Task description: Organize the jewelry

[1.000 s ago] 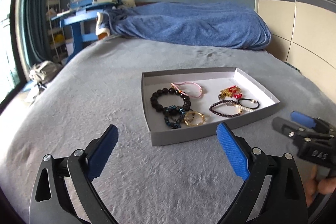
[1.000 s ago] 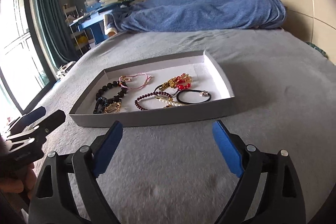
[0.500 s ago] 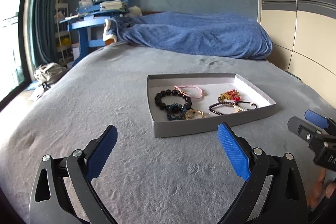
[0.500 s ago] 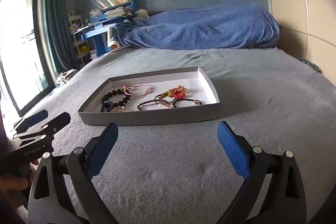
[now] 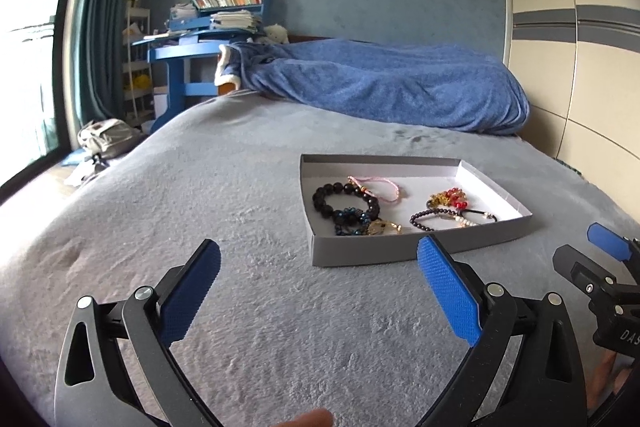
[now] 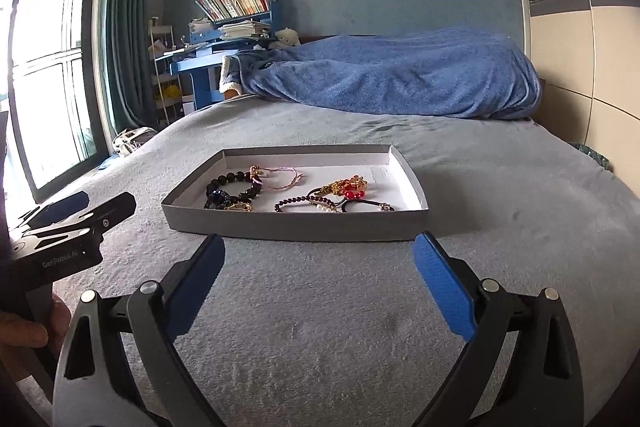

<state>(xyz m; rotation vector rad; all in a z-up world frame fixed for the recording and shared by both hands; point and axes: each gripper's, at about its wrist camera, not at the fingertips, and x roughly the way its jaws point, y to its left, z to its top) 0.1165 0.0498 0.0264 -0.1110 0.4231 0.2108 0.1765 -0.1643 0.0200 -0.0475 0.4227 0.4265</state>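
A shallow grey tray (image 5: pixel 360 255) (image 6: pixel 296 227) lies on the grey bed. It holds several bracelets: a black bead one (image 5: pixel 326 201) (image 6: pixel 230 179), a pink cord one (image 5: pixel 384 187) (image 6: pixel 286 175), a red and gold one (image 5: pixel 450 197) (image 6: pixel 350 187), and a dark purple bead one (image 5: pixel 424 221) (image 6: pixel 296 203). My left gripper (image 5: pixel 318 263) is open and empty, in front of the tray's left part. My right gripper (image 6: pixel 320 259) is open and empty, just in front of the tray's near wall. Each gripper shows at the edge of the other's view.
The grey bedspread (image 5: pixel 200 195) stretches all around the tray. A blue blanket (image 5: pixel 380 87) is heaped at the far end of the bed. A blue desk with books (image 5: pixel 208 35) stands at the back left. A wardrobe (image 5: pixel 580 67) lines the right side.
Both grippers have tilted up and drawn back a little from the tray, so more of the room shows. The jaws stay open and the jewelry has not moved.
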